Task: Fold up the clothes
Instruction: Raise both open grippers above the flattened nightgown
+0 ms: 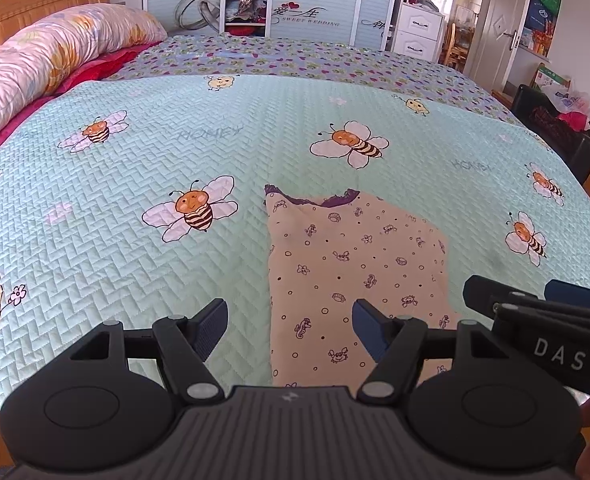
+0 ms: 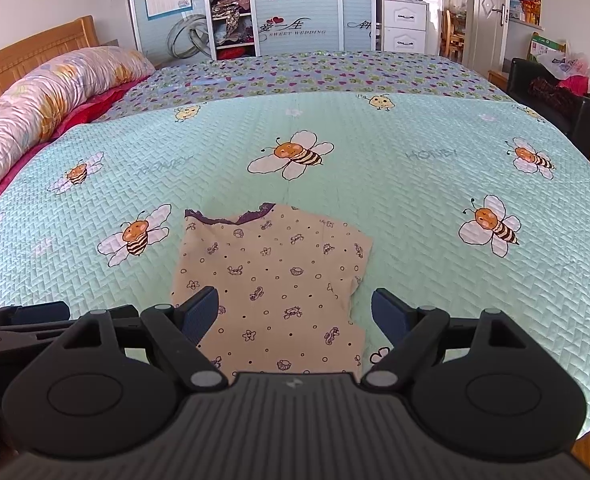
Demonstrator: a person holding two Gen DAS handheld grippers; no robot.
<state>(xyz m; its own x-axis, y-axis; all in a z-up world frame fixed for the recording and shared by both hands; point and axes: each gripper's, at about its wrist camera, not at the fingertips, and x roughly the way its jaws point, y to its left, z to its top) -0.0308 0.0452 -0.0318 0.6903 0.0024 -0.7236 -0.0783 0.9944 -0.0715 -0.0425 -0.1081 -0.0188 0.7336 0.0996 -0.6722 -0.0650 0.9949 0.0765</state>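
Both grippers, left [image 1: 291,330] and right [image 2: 295,316], hover with jaws apart and empty over the thin, limp garment [image 2: 273,280] on the bed [image 2: 415,184], best pinched at its near corners.

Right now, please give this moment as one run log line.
task: fold clothes | garment: folded, flat on bee quilt | left hand-held gripper: open, empty | right hand-held gripper: open, empty
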